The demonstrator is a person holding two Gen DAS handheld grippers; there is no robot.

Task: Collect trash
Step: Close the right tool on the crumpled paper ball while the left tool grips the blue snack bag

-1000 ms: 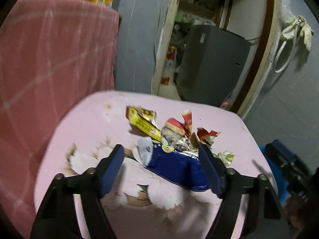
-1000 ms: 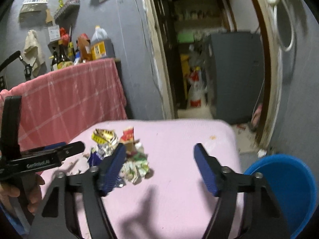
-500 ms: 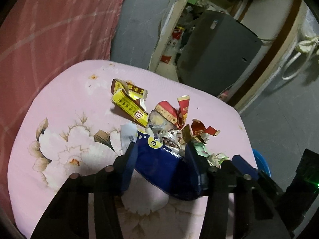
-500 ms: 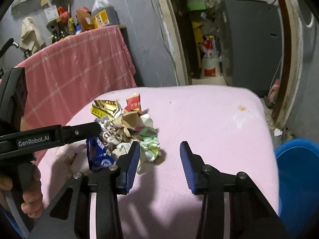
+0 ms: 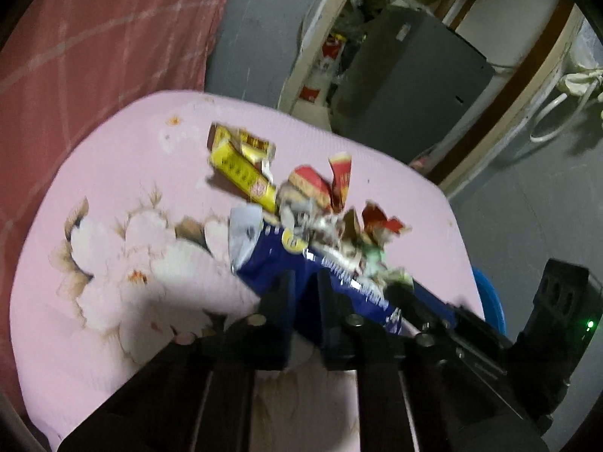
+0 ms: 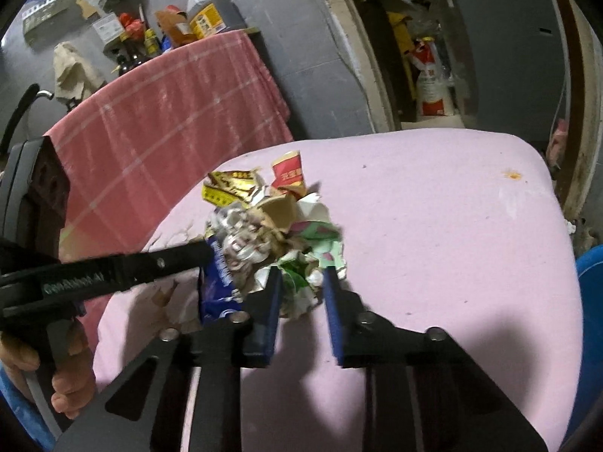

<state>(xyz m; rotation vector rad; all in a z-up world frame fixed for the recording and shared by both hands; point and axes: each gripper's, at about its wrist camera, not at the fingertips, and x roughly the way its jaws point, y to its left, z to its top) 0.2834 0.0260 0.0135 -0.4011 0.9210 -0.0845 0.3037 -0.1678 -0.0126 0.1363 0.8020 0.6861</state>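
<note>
Crumpled wrappers & torn paper scraps (image 6: 271, 222) sit piled mid-left on pink flowered cloth surface (image 6: 433, 203), light & springy, so grab low: left gripper (image 5: 303, 293) just closing on blue foil bag (image 5: 271, 263), right gripper (image 6: 301, 290) just closing on green-white wad (image 6: 301, 282).

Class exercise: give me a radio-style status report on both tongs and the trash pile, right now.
Left tongs just closed, shut on blue wrapper. Right tongs just closed, pinching green-white crumpled paper. Pile sits on pink cloth. Blue bin right, nothing blocking.
</note>
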